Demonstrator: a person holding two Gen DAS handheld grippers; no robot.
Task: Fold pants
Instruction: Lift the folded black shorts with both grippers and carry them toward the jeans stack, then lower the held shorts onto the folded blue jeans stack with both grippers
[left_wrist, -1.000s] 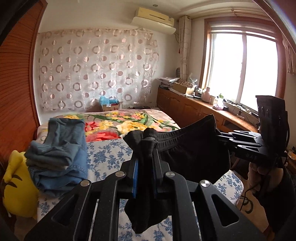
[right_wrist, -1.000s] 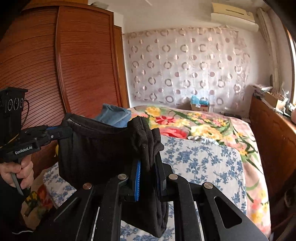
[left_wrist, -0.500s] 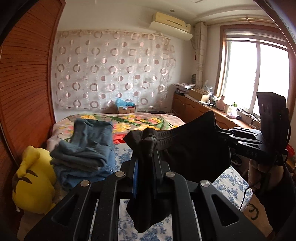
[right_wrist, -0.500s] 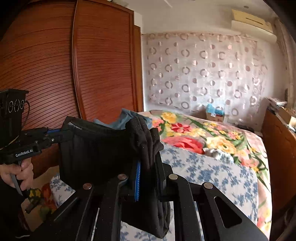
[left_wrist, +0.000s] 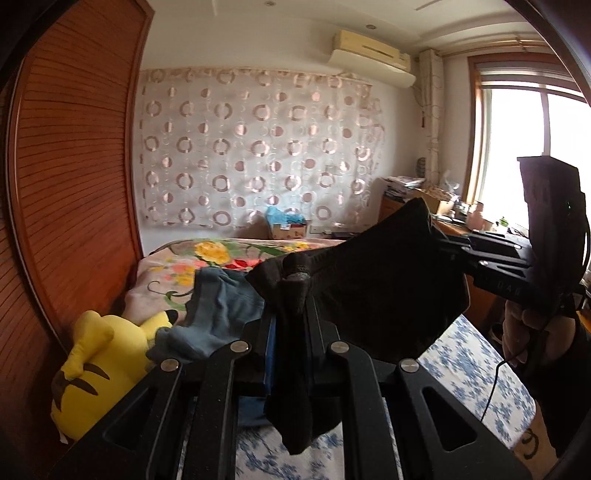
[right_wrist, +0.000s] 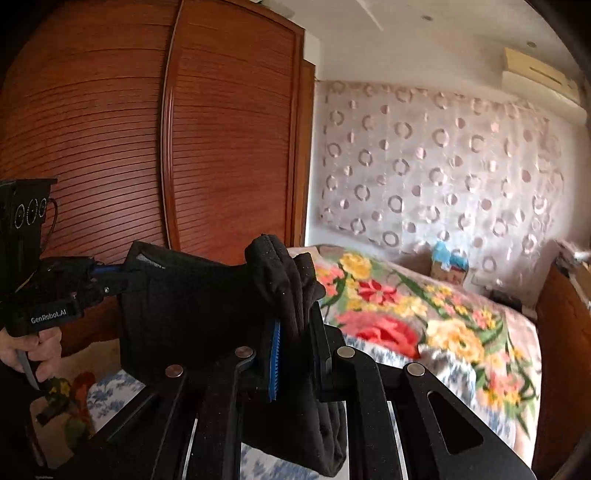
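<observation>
While held aloft over the bed: black pants (left_wrist: 384, 291) stretch between two hand-held grippers, clear of the bedding.
Left hand-held gripper (left_wrist: 290, 314): pressed together on a bunched end of the pants; cloth wads above the pads and a tail hangs down between the arms.
Right hand-held gripper (right_wrist: 295, 328): pinching the other bunched end; a blue pad (right_wrist: 275, 363) shows beside the cloth, and more fabric droops below.
Pants, left wrist view: the dark cloth spans to the right, where the right hand-held gripper bites its far corner.
Pants, right wrist view: the cloth spans to the left, to the left hand-held gripper, marked "GenRobot.AI".
Hands: a hand (right_wrist: 33, 349) grips the left tool's handle; another hand (left_wrist: 517, 328) grips the right tool's.
Bed (right_wrist: 476, 336): floral blanket toward the far end, blue-flowered sheet (left_wrist: 469, 358) nearer.
On the bed: folded blue jeans (left_wrist: 218, 310) lie beside a yellow plush toy (left_wrist: 99, 354), near the wooden wardrobe (right_wrist: 110, 140).
Backdrop: a curtain with ring patterns (left_wrist: 258, 151), an air conditioner (left_wrist: 369, 55) above it, a bright window (left_wrist: 524, 155) at right.
</observation>
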